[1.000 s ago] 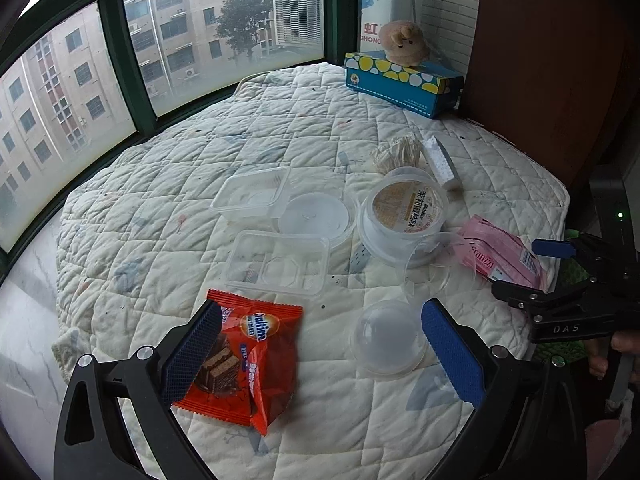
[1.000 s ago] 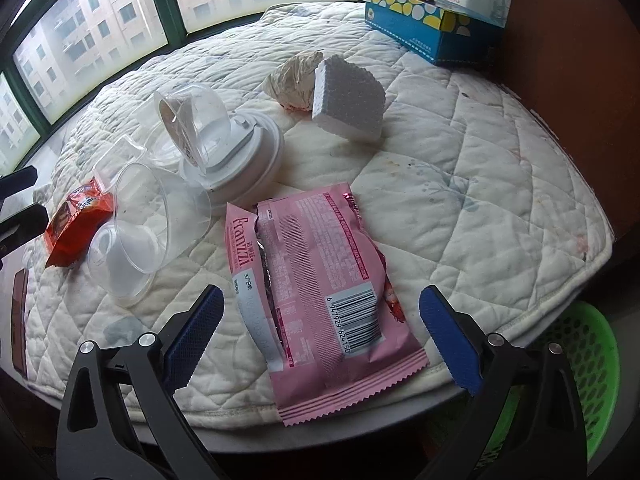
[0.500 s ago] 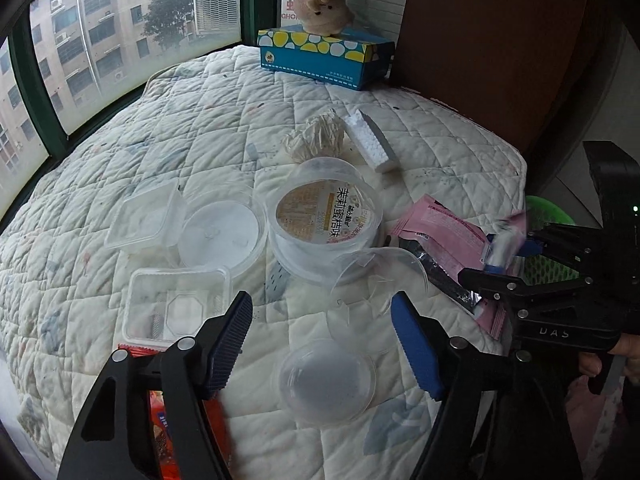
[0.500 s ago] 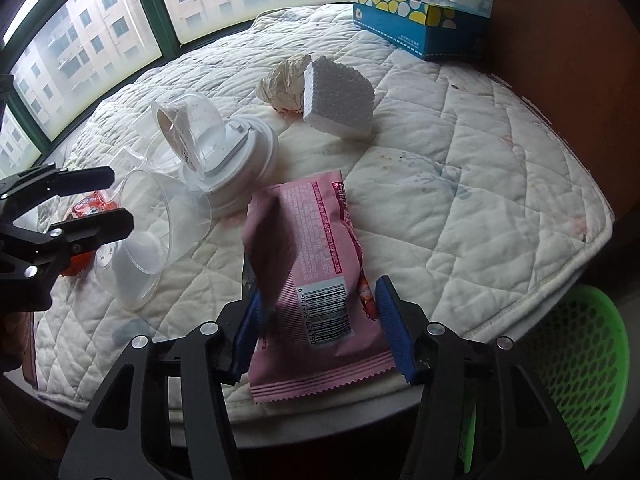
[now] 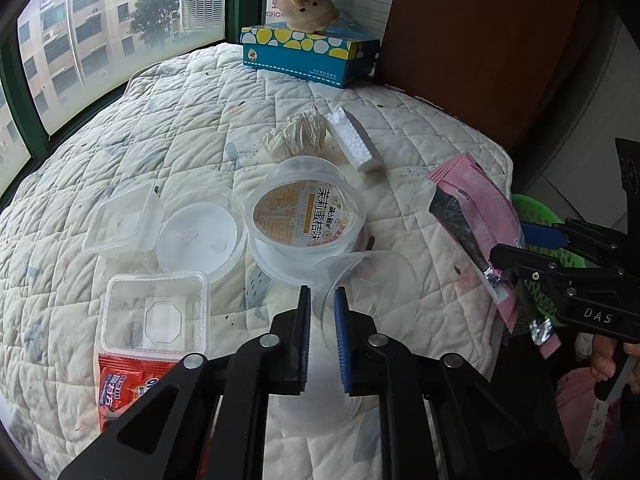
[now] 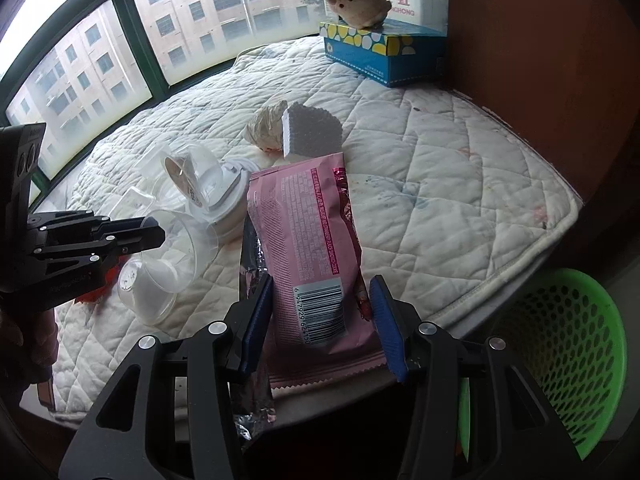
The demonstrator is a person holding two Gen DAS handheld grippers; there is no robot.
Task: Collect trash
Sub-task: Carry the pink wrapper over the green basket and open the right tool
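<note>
between the right gripper's [image 6: 320,322] jaws stands the pink wrapper [image 6: 306,240], clamped across its bar-coded lower end and raised off the bed, its top edge leaning away from the jaws. those jaws have just been closing, and the film is buckled between the pads. it looks nearly weightless, soft and slick, with a torn silver-lined flap hanging loose under the left pad, so i'd judge a hold low across the sealed seam the safest; pinched higher it would likely fold and slide. just to the right of the jaws and below the bed's edge waits the green basket [image 6: 568,360], the likely place for it.

closest to the left gripper [image 5: 322,340], its jaws have just been closing too, and now clench on the rim wall of the clear cup [image 5: 372,280], which lies on its side on the quilted bed [image 5: 420,128]. the cup seems thin, springy and easy to crush; one wall between the pads is the sensible hold, though it could slip.

left of those jaws sit a red snack packet [image 5: 132,380] and a clear square tray [image 5: 156,312]; just beyond them a round labelled tub [image 5: 308,220] and a flat lid [image 5: 200,236]; farther on, crumpled paper [image 5: 298,138] touching a white foam block [image 5: 354,142]; farthest, a blue tissue box [image 5: 312,56] with a plush toy [image 5: 306,2] on it.
</note>
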